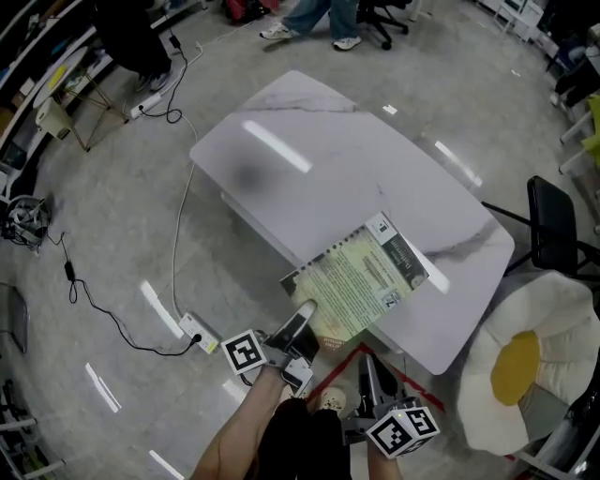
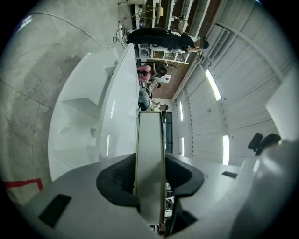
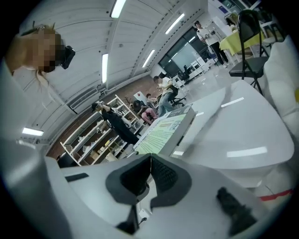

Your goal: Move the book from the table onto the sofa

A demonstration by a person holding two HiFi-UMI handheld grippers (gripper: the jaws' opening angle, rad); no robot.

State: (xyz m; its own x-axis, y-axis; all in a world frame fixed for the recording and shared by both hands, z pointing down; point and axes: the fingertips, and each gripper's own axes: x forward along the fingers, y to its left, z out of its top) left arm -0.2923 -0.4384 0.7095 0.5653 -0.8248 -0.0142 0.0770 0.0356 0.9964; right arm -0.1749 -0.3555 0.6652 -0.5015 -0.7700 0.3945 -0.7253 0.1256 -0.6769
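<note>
The book (image 1: pixel 361 281), green-covered with a white spine, hangs tilted over the near edge of the white table (image 1: pixel 309 169). My left gripper (image 1: pixel 305 323) is shut on its near corner. In the left gripper view the book's edge (image 2: pixel 150 140) stands upright between the dark pads (image 2: pixel 117 179) of that gripper (image 2: pixel 150 172), with the table (image 2: pixel 93 93) to the left. My right gripper (image 1: pixel 367 361) is shut with nothing in it, just below and right of the book. In the right gripper view its pads (image 3: pixel 150 161) meet, and the book (image 3: pixel 166 130) floats beyond them over the table (image 3: pixel 233 135).
A white and yellow egg-shaped cushion seat (image 1: pixel 525 366) lies at the lower right, with a black chair (image 1: pixel 553 230) behind it. A power strip (image 1: pixel 197 330) with cables lies on the floor at the left. Red tape (image 1: pixel 352 361) marks the floor near my feet. People stand beyond the table (image 1: pixel 309 23).
</note>
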